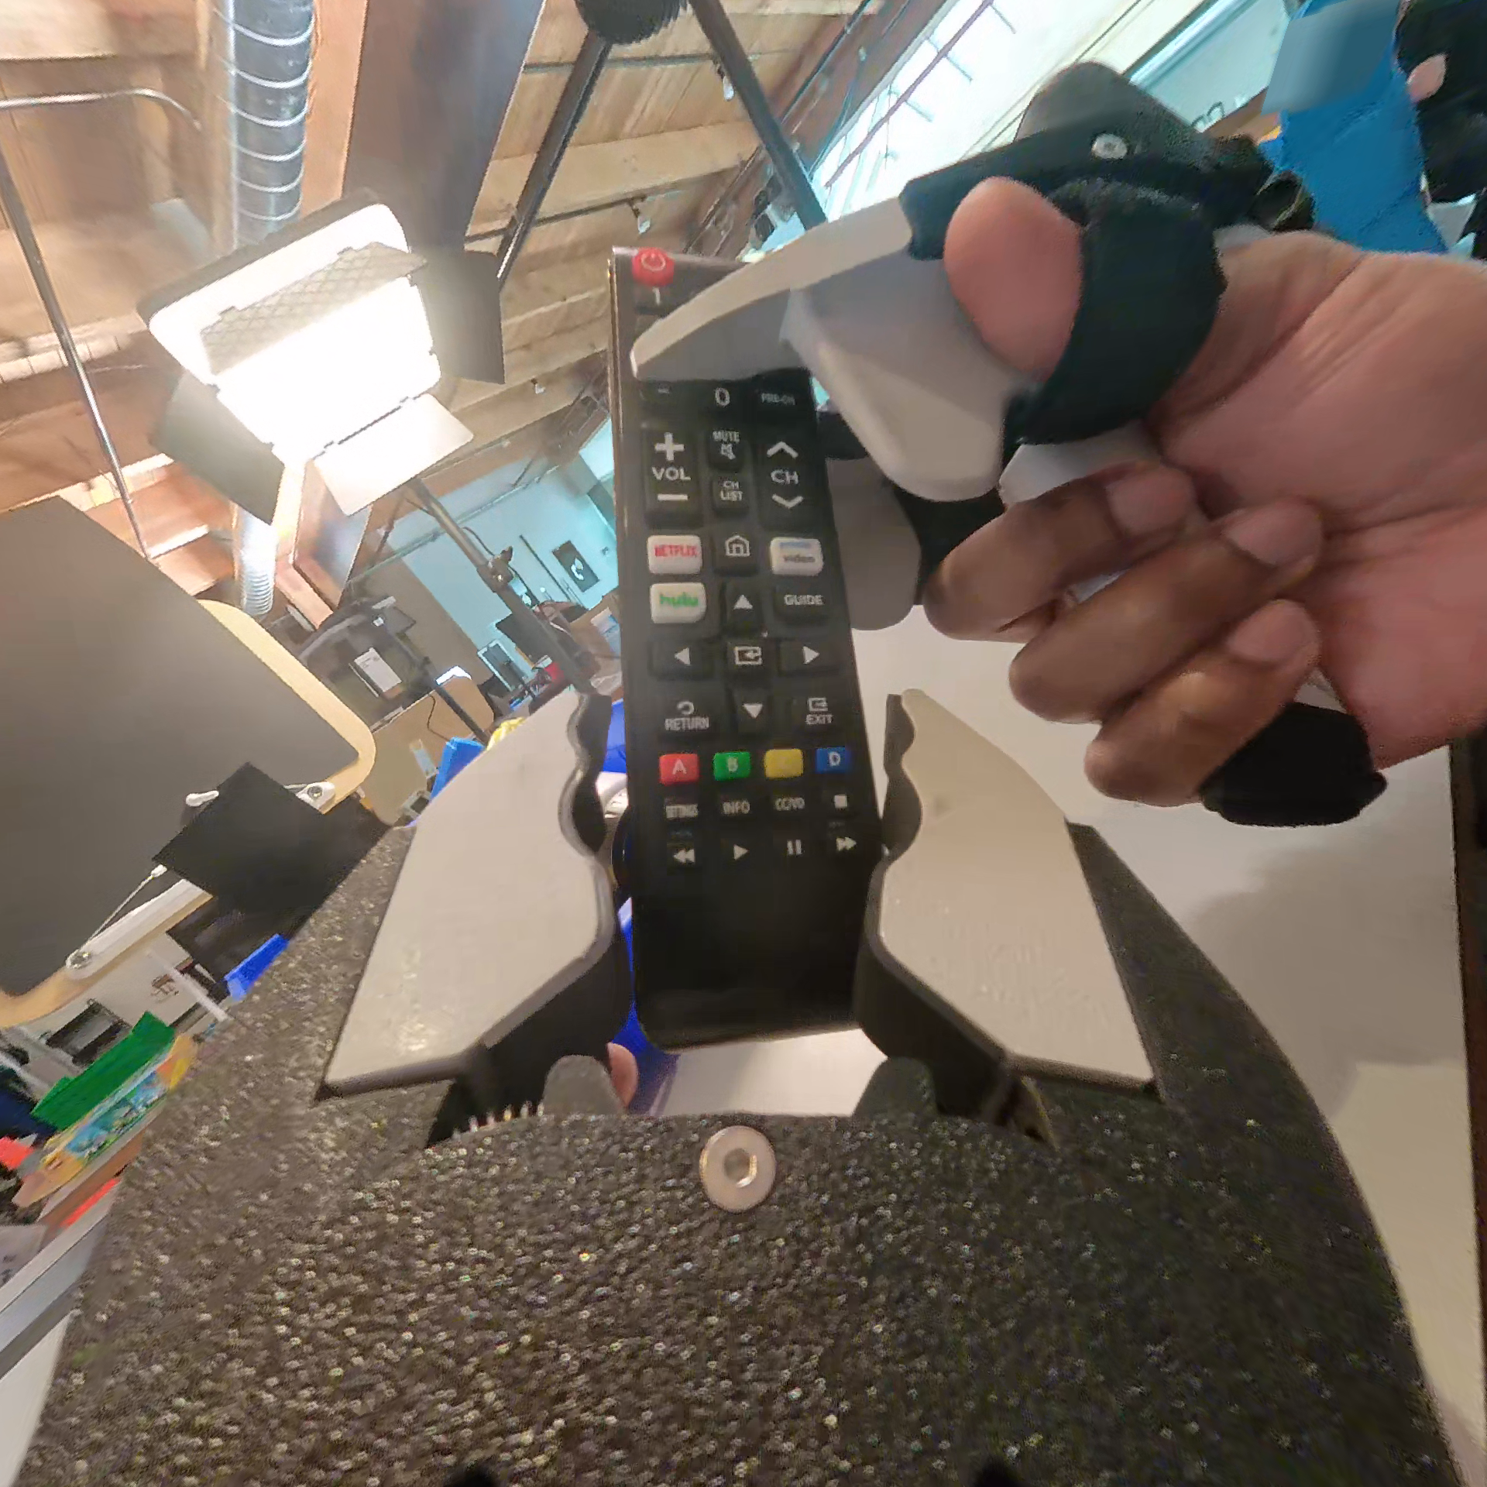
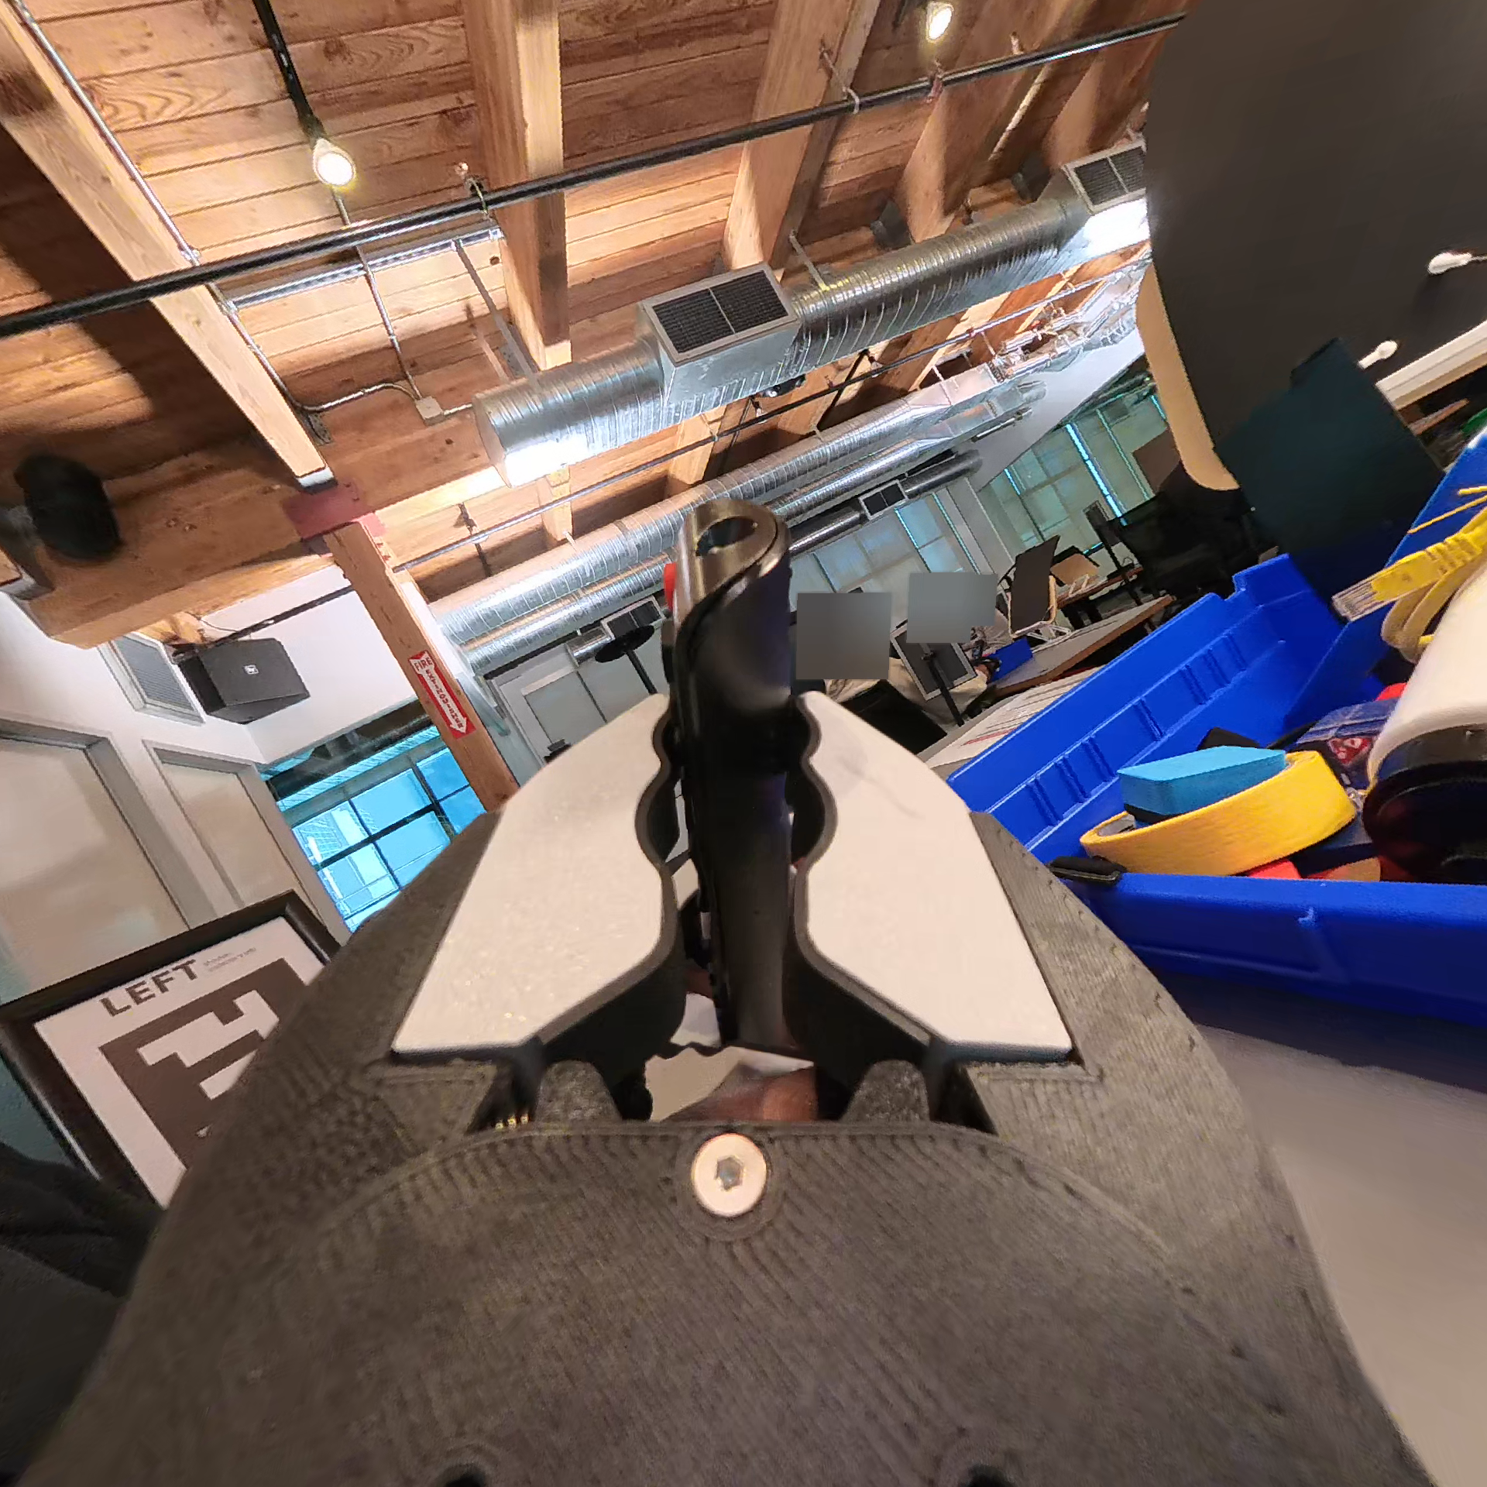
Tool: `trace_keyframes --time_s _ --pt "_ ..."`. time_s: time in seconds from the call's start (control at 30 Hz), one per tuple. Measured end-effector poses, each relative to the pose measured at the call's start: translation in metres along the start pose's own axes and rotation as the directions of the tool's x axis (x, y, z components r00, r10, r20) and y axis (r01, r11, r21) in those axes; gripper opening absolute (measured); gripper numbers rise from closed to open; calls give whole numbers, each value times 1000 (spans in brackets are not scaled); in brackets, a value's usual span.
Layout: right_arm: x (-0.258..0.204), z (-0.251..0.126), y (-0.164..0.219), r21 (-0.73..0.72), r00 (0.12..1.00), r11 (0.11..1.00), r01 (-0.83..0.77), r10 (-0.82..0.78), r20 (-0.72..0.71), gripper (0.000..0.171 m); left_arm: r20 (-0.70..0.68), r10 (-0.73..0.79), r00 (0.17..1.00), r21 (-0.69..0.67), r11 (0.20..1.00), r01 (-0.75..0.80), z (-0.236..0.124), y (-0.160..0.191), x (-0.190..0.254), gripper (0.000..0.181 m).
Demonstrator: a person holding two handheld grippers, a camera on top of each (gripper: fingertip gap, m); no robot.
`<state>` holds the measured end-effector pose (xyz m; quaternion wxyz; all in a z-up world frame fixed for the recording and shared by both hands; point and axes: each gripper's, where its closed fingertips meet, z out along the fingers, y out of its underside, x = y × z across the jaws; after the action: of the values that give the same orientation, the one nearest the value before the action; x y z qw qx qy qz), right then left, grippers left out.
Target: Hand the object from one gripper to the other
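A black TV remote [image 1: 740, 603] stands upright with its buttons facing the left wrist camera. My left gripper [image 1: 748, 708] is open around its lower half: the right finger lies against its edge, and a narrow gap shows beside the left finger. A bare hand [image 1: 1255, 563] holds my right gripper, whose grey finger [image 1: 805, 298] lies across the remote's upper part. In the right wrist view my right gripper [image 2: 736, 708] is shut on the remote [image 2: 736, 805], seen edge-on and pointing up toward the ceiling.
A white table [image 1: 1207, 925] lies below on the right. A lit studio light panel [image 1: 322, 346] and a black board [image 1: 121, 724] stand to the left. A blue bin [image 2: 1207, 724] with a yellow tape roll [image 2: 1223, 821] sits at the right. The left gripper's tips are roughly 7 cm from the right gripper's.
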<state>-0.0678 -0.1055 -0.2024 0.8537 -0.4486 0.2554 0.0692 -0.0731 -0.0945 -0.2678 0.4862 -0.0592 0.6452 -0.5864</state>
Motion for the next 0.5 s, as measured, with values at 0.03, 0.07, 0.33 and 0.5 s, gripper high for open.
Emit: trace_keyframes --time_s 0.03,0.07,0.33,0.5 --pt "0 0 1 1 1000 1000 6 -6 -7 25 -2 5 1000 -14 1000 -5 0 2 1 66" --pt "0 1 2 -1 1000 1000 15 -15 -13 25 -1 17 1000 -28 999 -17 1 4 1 62" --pt "1 3 6 -64 997 995 82 -82 -2 26 -16 -40 999 -82 996 38 0 10 -2 61" --pt "-10 2 11 -158 966 954 255 -242 94 40 -133 -198 971 -42 980 194 -5 2 3 60"
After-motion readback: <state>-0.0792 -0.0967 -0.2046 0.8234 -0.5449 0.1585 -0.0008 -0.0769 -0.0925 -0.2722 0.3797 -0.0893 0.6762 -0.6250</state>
